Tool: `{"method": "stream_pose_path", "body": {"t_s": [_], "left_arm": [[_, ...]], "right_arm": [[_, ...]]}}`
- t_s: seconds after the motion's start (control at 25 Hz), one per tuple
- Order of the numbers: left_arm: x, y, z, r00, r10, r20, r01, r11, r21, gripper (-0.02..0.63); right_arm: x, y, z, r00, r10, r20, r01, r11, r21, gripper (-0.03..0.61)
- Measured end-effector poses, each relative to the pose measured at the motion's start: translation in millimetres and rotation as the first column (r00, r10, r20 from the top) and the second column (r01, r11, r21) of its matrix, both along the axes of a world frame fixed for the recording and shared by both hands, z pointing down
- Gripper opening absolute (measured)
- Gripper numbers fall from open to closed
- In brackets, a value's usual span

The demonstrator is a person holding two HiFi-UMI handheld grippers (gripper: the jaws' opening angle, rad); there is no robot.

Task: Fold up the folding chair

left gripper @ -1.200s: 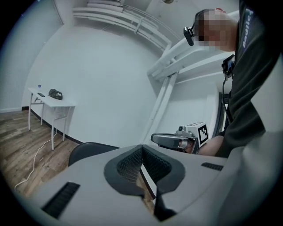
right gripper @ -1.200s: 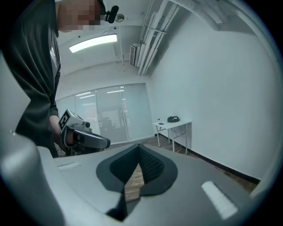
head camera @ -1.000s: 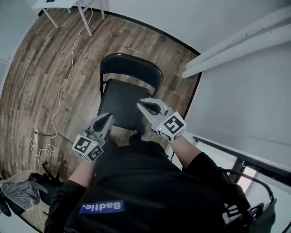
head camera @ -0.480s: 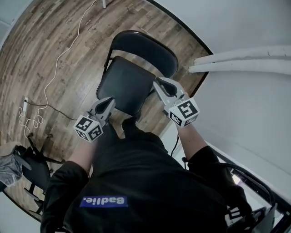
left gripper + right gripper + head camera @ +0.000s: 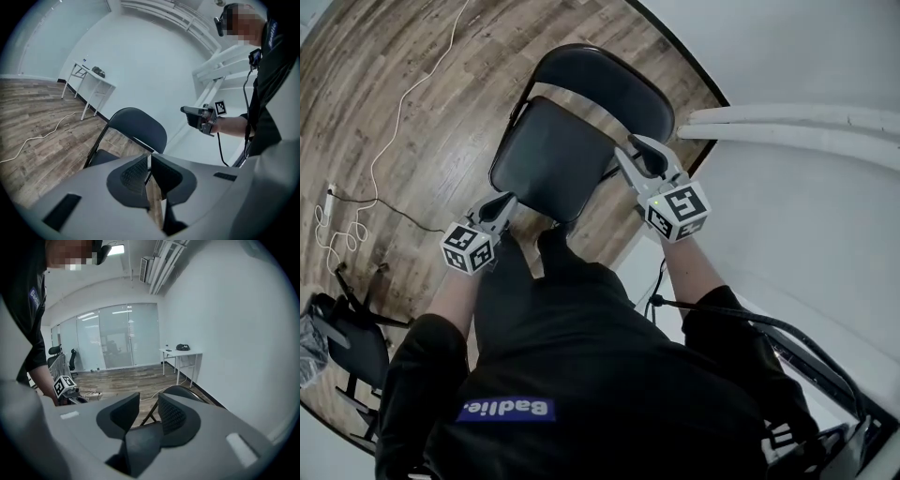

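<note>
Head view: the folding chair stands open on the wood floor, the left gripper at its seat's front-left corner and the right gripper at the seat's right edge, seemingly an approach with no hold taken yet. Left gripper view: the jaws are pressed together on nothing, just short of the chair. Right gripper view: jaws that have just been opening stand part-way apart, only the chair's frame showing through the gap; next, they likely must close on the seat edge and swing it up toward the backrest.
</note>
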State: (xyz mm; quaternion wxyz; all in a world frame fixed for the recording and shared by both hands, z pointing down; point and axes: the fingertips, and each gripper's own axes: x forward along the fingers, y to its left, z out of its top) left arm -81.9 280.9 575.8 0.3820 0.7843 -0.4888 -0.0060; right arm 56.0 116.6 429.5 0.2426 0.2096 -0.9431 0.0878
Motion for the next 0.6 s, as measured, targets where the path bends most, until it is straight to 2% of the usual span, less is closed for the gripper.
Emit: {"method": "stream_pose_path", "body": {"t_s": [0.2,0.44,0.6], "left_arm": [[-21,13,40,0.999,-0.046,-0.02,0.044,0.997,-0.061,0.008],[-29,32,113,0.988,-0.124,-0.095,0.108,0.98,-0.165,0.068],[-45,28,167,0.977,-0.177,-0.115,0.149,0.965,-0.217,0.092]], "right_arm": [[-4,-13,13,0.998,-0.014,-0.068,0.015,1.0,0.021,0.109],[1,-21,50,0.981,-0.058,-0.184,0.065,0.997,0.031,0.115],[5,-52,72,0.976,-0.044,-0.212,0.054,0.998,0.041,0.121]]}}
